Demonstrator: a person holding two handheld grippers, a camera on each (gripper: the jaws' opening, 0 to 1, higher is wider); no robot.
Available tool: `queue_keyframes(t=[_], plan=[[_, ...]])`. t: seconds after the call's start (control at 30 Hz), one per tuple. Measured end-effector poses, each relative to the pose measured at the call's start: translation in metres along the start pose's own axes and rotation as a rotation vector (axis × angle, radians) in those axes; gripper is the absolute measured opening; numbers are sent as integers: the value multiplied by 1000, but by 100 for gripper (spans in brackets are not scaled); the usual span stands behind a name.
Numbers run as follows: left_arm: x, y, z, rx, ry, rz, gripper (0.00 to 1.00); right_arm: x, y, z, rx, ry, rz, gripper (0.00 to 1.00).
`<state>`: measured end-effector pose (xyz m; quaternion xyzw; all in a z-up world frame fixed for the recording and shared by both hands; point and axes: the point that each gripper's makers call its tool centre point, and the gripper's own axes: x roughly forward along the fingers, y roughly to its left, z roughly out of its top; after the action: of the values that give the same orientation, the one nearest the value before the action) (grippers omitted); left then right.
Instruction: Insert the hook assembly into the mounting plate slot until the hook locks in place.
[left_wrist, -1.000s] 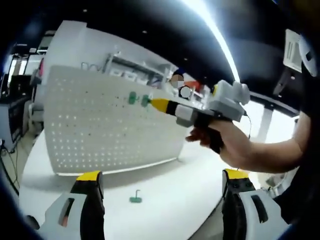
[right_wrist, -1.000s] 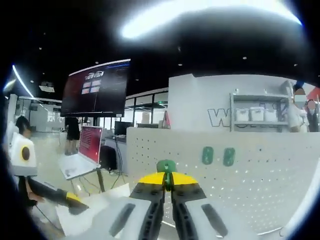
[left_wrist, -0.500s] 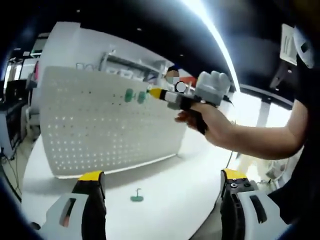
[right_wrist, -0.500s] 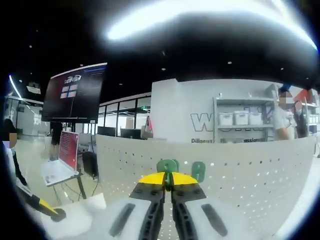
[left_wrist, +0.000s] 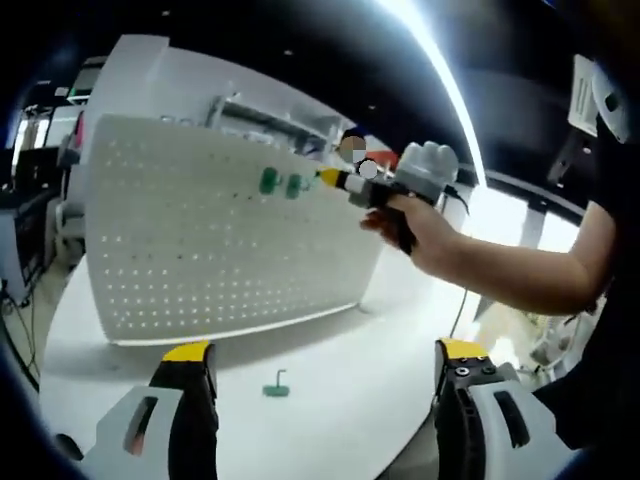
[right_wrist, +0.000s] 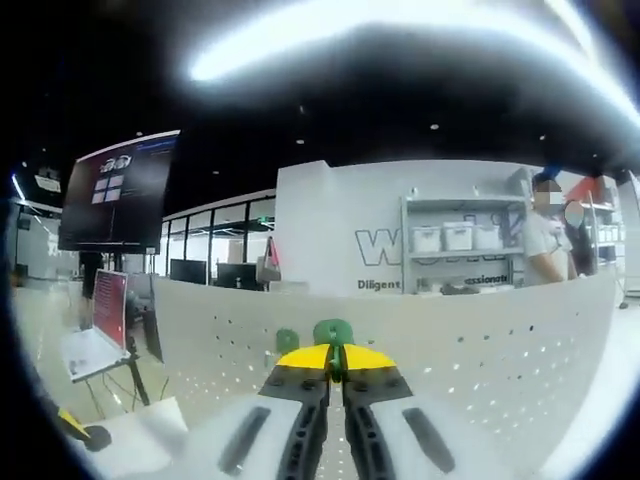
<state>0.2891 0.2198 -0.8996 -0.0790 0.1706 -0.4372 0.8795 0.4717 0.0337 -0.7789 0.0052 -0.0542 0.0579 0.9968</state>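
The right gripper (right_wrist: 335, 362) has its jaws clenched on a green hook (right_wrist: 333, 332), held up against the white pegboard (left_wrist: 220, 240) beside two green hooks (left_wrist: 280, 183) already mounted. The left gripper (left_wrist: 315, 385) hangs with jaws spread wide over the white table (left_wrist: 340, 350), where a spare hook (left_wrist: 276, 385) lies.

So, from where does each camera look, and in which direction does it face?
Left gripper view: rides the open left gripper low over the white table, facing the pegboard; the right gripper and the person's hand show.
Right gripper view: rides the right gripper, shut on a green hook, close before the pegboard.
Shared: pegboard, mounted green hooks.
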Motion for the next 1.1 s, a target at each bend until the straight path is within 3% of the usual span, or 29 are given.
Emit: queue_keyframes(t=[0.53,0.8,1.1], plan=[[-1,12,-7,-20,21,19,89,17,-43,-18,43,30,-112,1],[0,15,-13,-35,33,26,88,22,-44,-25,72,34,-126,1],[1,16,-9,-35,24,27,86,25,-42,-29,60,34,-143,1]])
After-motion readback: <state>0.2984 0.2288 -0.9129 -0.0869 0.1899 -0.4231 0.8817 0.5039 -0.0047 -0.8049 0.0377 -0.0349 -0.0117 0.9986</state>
